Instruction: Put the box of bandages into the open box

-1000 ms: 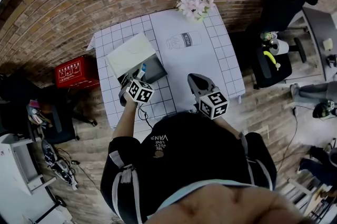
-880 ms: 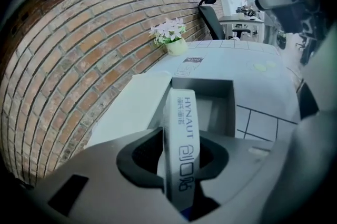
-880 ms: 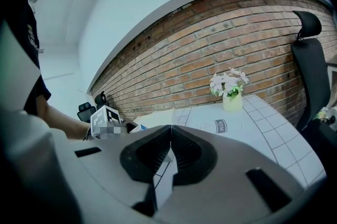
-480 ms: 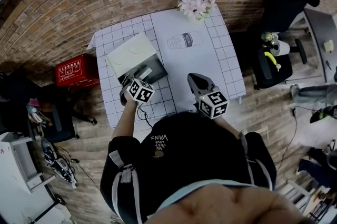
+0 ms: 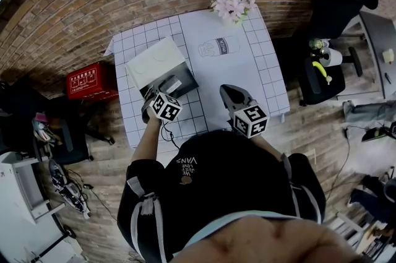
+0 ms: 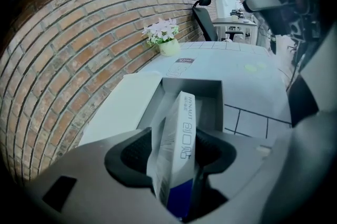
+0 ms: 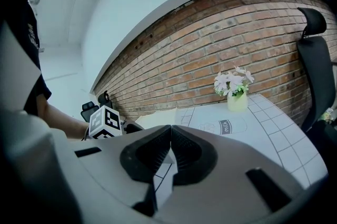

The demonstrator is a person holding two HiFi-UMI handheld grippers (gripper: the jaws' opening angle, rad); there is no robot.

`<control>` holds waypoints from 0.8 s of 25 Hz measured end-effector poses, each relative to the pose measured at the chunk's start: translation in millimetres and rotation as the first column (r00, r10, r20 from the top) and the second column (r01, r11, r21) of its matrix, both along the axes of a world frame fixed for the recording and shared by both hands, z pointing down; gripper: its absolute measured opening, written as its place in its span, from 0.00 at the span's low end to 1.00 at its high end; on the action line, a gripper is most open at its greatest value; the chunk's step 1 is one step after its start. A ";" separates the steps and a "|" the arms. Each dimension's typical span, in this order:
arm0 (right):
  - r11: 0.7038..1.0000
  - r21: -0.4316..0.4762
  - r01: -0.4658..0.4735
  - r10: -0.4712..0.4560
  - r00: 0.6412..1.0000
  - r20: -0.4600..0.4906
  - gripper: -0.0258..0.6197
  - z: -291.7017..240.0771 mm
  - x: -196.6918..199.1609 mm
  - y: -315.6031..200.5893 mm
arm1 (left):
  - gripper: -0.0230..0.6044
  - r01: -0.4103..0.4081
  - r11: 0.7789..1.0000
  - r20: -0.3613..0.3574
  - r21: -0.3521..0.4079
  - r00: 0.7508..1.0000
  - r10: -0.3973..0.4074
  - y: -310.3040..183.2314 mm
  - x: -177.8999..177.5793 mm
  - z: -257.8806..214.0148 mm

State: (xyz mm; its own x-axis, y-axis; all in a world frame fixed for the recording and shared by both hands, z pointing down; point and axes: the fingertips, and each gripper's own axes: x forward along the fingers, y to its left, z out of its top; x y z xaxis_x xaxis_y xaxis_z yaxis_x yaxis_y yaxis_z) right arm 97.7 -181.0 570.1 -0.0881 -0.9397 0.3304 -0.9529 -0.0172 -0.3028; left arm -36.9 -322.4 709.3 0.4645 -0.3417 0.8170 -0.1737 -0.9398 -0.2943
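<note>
A: Our left tool (image 6: 172, 157) has just been spreading its jaws, and they now stand wide apart. The box of bandages (image 6: 181, 123) sits on edge between them, leaning a little to the tool's left. Its far end is already down inside the open box (image 6: 213, 88) straight ahead of the tool.

B: So nothing clamps it, as far as we can see. We judge it a light, thin carton, seemingly film-wrapped and so a bit slippery. It should be stiff along its edges and easily dented on its broad faces. If we take it again, we take it gently across those broad faces, at the end nearest the tool.

A: And room? The opened lid (image 6: 118, 109) spreads to the tool's left, and the open box's wall is close on its right. Beyond lies bare bench (image 6: 247, 65), with the flower pot (image 6: 169, 47) far ahead.

B: Straight back and up looks free. Our right tool (image 7: 169, 152) has its jaws pressed together on nothing, well to the left tool's right.
</note>
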 end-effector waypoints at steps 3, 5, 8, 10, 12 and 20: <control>1.000 0.000 0.006 -0.006 1.000 -0.003 0.04 -0.3 -1.1 -0.6 | 0.39 -0.005 1.000 -0.005 -0.006 1.000 0.005 3.6 -0.3 -0.9; 1.000 0.001 0.010 -0.010 1.000 -0.003 0.05 -0.6 -1.8 0.0 | 0.39 -0.007 1.000 -0.010 -0.011 1.000 0.007 6.7 -0.7 -2.7; 1.000 0.002 0.014 -0.014 1.000 0.001 0.04 -1.0 -2.9 0.6 | 0.40 -0.015 1.000 -0.013 -0.016 1.000 0.014 11.5 -1.5 -5.6; 1.000 0.003 0.016 -0.016 1.000 0.002 0.04 -0.6 -3.6 1.0 | 0.40 -0.016 1.000 -0.016 -0.015 1.000 0.015 13.5 -2.2 -7.0; 1.000 0.003 0.018 -0.018 1.000 0.002 0.04 -0.4 -4.2 1.9 | 0.40 -0.013 1.000 -0.020 -0.015 1.000 0.013 15.5 -3.0 -8.5; 0.999 0.012 0.033 -0.033 0.999 -0.001 0.04 -0.1 -7.8 2.4 | 0.40 -0.005 1.000 -0.040 -0.007 0.999 0.004 19.4 -5.0 -14.7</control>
State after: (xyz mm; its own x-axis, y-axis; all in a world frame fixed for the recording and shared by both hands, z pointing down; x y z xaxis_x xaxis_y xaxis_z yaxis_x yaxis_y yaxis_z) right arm 89.9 -178.6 569.9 -0.1185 -0.9402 0.3193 -0.9532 0.0176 -0.3019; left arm -41.9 -303.0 694.7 0.4982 -0.3337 0.8003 -0.1809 -0.9427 -0.2805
